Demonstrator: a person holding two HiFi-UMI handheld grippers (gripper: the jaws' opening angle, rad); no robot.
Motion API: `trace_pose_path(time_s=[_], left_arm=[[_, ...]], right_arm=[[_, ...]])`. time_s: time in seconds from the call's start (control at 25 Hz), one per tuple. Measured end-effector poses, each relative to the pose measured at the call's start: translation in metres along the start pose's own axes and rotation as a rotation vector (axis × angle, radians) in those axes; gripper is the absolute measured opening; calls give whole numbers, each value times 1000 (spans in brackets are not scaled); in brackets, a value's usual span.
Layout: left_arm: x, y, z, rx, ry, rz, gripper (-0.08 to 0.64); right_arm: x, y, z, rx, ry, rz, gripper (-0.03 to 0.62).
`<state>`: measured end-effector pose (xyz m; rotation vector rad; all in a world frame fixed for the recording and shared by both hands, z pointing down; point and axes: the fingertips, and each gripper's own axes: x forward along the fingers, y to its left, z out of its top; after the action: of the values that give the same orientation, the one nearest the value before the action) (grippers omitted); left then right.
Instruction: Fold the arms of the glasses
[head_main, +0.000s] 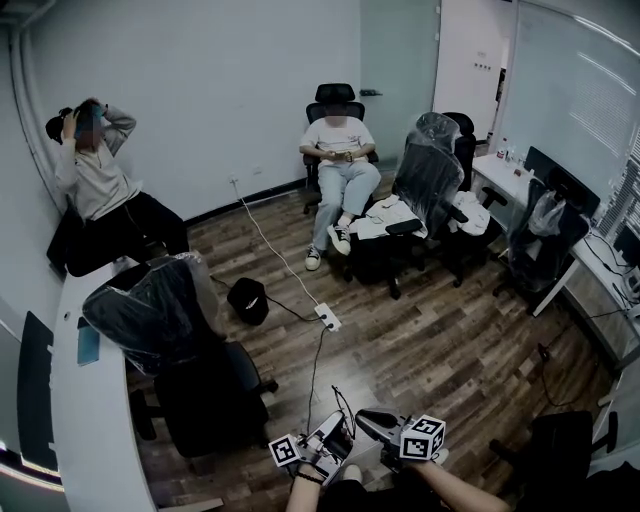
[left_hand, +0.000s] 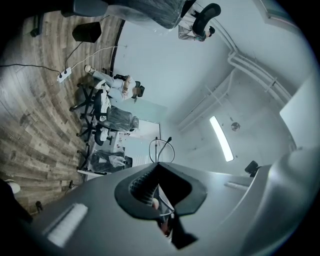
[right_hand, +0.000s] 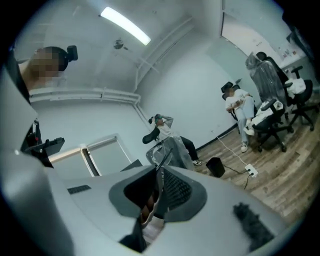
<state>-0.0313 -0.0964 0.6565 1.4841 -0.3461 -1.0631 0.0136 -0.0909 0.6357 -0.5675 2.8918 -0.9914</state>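
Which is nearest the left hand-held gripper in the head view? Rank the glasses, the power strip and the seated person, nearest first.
1. Glasses: at the tips of the left hand-held gripper, bottom centre.
2. Power strip: mid-picture, straight ahead.
3. Seated person: top centre, farthest back.

L tongs (head_main: 338, 434) left of glasses (head_main: 344, 408), R tongs (head_main: 366, 419) right; power strip (head_main: 328, 318) beyond.
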Motion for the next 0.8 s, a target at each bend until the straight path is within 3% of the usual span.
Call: trace_pose_path(time_s=[0.32, 0.48, 0.8], left_arm=[[-10, -4, 12, 31, -53, -4, 11], [-12, 1, 15, 35, -62, 8, 11], [-8, 8, 1, 41, -36, -6, 11]], right_arm=[[-69, -53, 17, 215, -209, -163, 9], [-102, -72, 12, 243, -245, -237, 6], [-135, -78, 0, 230, -255, -304, 6]])
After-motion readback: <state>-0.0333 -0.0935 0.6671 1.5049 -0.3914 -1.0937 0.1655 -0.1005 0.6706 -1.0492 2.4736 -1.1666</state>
